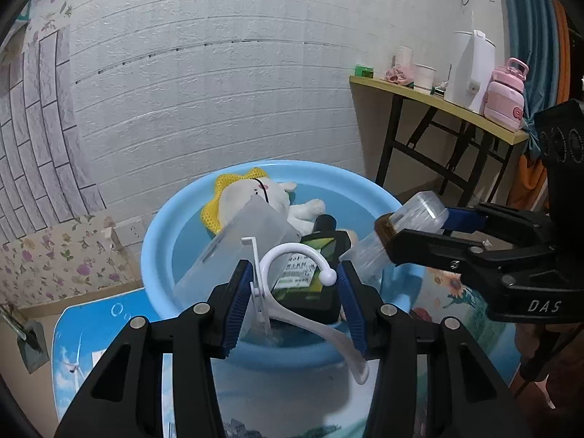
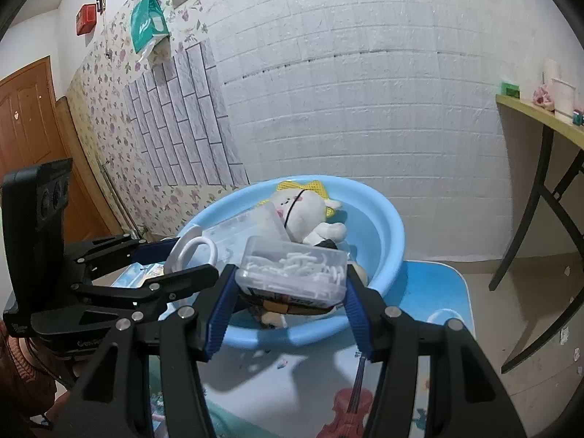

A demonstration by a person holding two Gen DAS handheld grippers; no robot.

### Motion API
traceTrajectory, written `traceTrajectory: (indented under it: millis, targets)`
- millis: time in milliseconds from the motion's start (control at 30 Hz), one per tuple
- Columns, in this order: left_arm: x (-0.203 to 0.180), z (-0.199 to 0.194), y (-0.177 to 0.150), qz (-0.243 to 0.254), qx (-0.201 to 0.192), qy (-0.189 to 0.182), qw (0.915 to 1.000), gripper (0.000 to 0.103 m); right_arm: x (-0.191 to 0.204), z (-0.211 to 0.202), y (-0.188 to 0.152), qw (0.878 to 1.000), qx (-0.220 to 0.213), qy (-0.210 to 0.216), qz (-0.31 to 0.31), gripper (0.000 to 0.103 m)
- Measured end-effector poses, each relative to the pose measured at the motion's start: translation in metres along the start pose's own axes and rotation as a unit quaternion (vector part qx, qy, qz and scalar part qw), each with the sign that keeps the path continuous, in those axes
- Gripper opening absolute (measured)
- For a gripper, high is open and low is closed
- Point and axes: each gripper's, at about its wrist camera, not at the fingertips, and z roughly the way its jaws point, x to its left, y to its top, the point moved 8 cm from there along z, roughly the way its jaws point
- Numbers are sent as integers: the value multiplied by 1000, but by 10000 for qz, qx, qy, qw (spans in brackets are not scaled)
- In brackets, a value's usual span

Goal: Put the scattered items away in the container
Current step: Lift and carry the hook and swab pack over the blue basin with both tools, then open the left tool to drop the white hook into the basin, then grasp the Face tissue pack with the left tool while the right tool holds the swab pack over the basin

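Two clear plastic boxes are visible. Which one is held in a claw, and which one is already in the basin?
The small clear box of white picks sits between the right claw pads. The larger frosted box lies in the blue basin against the plush toy.

The left gripper (image 1: 295, 288) is sitting just before the near rim of the basin (image 1: 160, 255), with a hook (image 1: 288, 284) lying between its pads. Beyond it, inside the basin, a dark bottle (image 1: 321, 273) is lying straight ahead, a clear box (image 1: 241, 248) is leaning to its left, and a plush toy (image 1: 270, 197) is resting behind both against the far wall. The right gripper (image 2: 288, 284) is standing to the left gripper's right, also over the basin's near rim, with a box of small picks (image 2: 292, 270) sitting between its pads. The basin is resting on a mat (image 2: 430, 292) beneath both grippers. Far off to the right, a table (image 1: 438, 102) is carrying cups and jugs.
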Motion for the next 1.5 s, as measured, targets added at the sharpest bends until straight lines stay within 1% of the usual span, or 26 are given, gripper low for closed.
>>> traceTrajectory:
  millis: [167, 233, 267, 300, 467, 567, 633, 733, 800, 867, 933, 967, 1067, 1167, 1267, 1400, 1467, 1500]
  targets:
    - [2, 10, 5, 77, 18, 32, 10000, 47, -4, 13, 5, 10000, -19, 23, 27, 55]
    - [4, 12, 6, 37, 6, 27, 10000, 51, -5, 15, 8, 10000, -55, 37, 28, 55]
    - [5, 12, 6, 11, -7, 26, 10000, 57, -6, 16, 9, 10000, -69, 41, 27, 55]
    - [6, 12, 7, -4, -22, 26, 10000, 59, -7, 18, 10, 10000, -70, 41, 20, 55]
    - [11, 7, 4, -25, -81, 97, 9999, 60, -7, 22, 12, 10000, -72, 36, 0, 55]
    - [19, 0, -1, -93, -85, 194, 9997, 66, -1, 25, 13, 9999, -49, 80, -75, 55]
    - [26, -5, -5, -169, -76, 276, 9994, 70, 4, 28, 12, 9998, -25, 117, -132, 55]
    - [40, -16, -14, -341, -90, 421, 9985, 72, 13, 30, 13, 9997, -37, 166, -183, 55]
    - [50, -22, -21, -452, -86, 515, 9976, 76, 22, 32, 13, 9994, -14, 229, -262, 55]
    - [63, -27, -29, -585, -67, 627, 9963, 77, 29, 34, 12, 9990, 20, 274, -352, 55]
    - [75, -32, -37, -739, -67, 679, 9949, 82, 36, 38, 12, 9986, 57, 295, -429, 55]
    - [82, -34, -40, -813, -60, 720, 9941, 83, 38, 39, 11, 9986, 70, 293, -445, 55]
    - [103, -39, -54, -1012, -12, 889, 9909, 84, 42, 43, 10, 9986, 128, 270, -447, 55]
    - [118, -42, -64, -1163, 23, 962, 9885, 84, 44, 47, 6, 9985, 195, 250, -444, 55]
    - [124, -46, -68, -1302, -71, 846, 9878, 84, 47, 48, 5, 9982, 199, 183, -530, 55]
    - [119, -45, -61, -1108, -180, 793, 9905, 84, 50, 52, 7, 9980, 226, 143, -569, 55]
    - [119, -43, -60, -1054, -163, 814, 9910, 84, 51, 54, 8, 9979, 248, 106, -590, 56]
    - [122, -39, -63, -1057, -87, 842, 9908, 84, 52, 55, 8, 9977, 261, 94, -613, 56]
